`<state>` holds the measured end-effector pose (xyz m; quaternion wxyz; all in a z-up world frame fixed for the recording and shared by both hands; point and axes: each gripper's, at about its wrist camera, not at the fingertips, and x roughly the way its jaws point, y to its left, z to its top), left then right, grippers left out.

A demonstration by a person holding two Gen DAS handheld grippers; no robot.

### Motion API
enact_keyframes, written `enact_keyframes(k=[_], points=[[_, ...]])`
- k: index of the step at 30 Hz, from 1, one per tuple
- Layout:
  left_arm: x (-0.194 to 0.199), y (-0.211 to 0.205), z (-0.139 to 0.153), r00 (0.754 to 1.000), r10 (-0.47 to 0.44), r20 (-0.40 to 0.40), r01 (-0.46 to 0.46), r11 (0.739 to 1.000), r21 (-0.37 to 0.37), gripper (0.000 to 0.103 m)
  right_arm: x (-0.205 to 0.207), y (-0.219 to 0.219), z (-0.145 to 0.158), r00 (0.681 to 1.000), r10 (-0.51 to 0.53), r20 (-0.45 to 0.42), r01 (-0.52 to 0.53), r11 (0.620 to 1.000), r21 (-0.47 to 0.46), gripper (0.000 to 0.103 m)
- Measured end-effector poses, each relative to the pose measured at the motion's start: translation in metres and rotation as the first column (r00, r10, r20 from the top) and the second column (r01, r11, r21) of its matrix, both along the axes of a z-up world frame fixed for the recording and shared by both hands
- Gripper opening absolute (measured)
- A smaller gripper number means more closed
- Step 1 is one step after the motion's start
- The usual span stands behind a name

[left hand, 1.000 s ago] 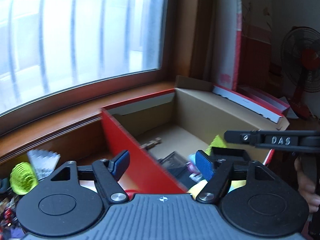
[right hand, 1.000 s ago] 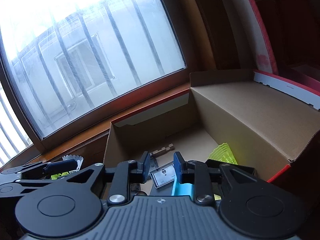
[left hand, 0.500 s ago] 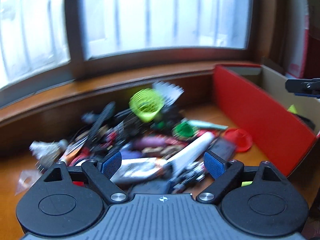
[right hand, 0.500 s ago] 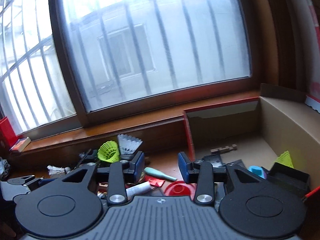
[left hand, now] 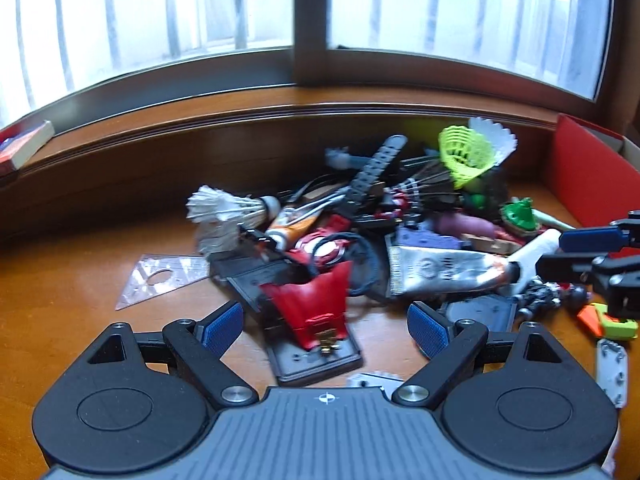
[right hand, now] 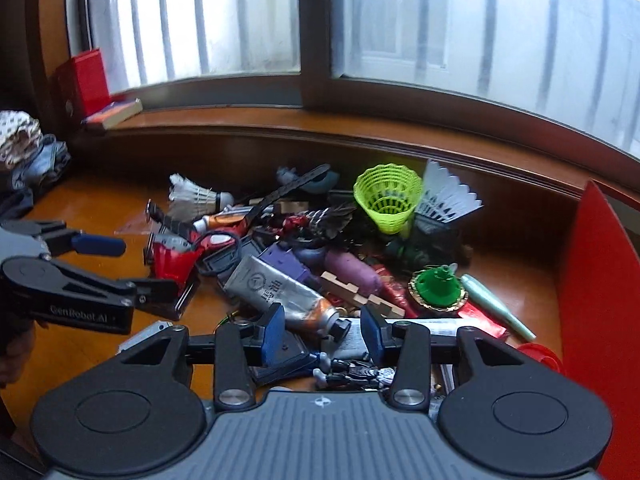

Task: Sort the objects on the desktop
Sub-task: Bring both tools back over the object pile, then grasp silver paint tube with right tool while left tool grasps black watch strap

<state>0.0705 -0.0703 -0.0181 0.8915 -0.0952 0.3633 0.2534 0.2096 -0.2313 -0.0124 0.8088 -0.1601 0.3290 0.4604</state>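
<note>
Left wrist view: the left gripper [left hand: 325,326] hangs low over a wooden desk [left hand: 72,280], its ribbed blue pads spread wide and empty on either side of a glossy red clip [left hand: 310,300] that lies on a flat black plate [left hand: 316,360]. Behind it sprawls the pile [left hand: 380,232]: a crimped silver tube [left hand: 432,270], a white feather shuttlecock [left hand: 224,208], a clear plastic set square [left hand: 160,278] and a lime mesh shuttlecock [left hand: 464,156]. The red box [left hand: 588,176] wall stands at the right edge. In the right wrist view, the right gripper [right hand: 322,334] is also released, its pads apart above the tube's capped end [right hand: 276,292], near a purple cylinder [right hand: 352,272], a stepped wooden block [right hand: 360,296] and a green cone [right hand: 436,284].
</note>
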Motion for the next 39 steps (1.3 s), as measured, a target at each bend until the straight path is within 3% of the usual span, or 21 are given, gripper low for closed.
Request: enact_keyframes(k=[7,19,22,25,32,39], points=[[0.006,0.024,-0.005,1.000,-0.017,0.012,0.017,1.000,0.026,0.089,0.013,0.035,-0.023,0.998,0.064,0.000,-0.064,0.994,-0.091,0.047],[0.025,0.040,-0.014,0.997,-0.078,0.030,0.078,0.996,-0.030,0.089,0.015,0.064,-0.042,0.985,0.168,0.045,-0.157,0.971,-0.179,0.056],[0.024,0.042,-0.016,0.997,-0.069,0.030,0.070,0.997,-0.039,0.089,0.015,0.069,-0.043,0.980,0.189,0.055,-0.177,0.968,-0.179,0.053],[0.022,0.043,-0.015,0.998,-0.062,0.033,0.063,0.997,-0.045,0.089,0.013,0.073,-0.042,0.977,0.200,0.070,-0.184,0.965,-0.189,0.043],[0.015,0.035,-0.005,0.996,-0.073,0.048,0.074,0.997,-0.018,0.089,0.010,0.062,-0.031,0.983,0.159,0.088,-0.145,0.978,-0.147,0.038],[0.016,0.020,0.009,0.989,-0.124,0.078,0.123,0.992,0.018,0.089,0.019,0.022,-0.012,0.995,0.002,0.095,0.005,0.997,-0.075,0.038]])
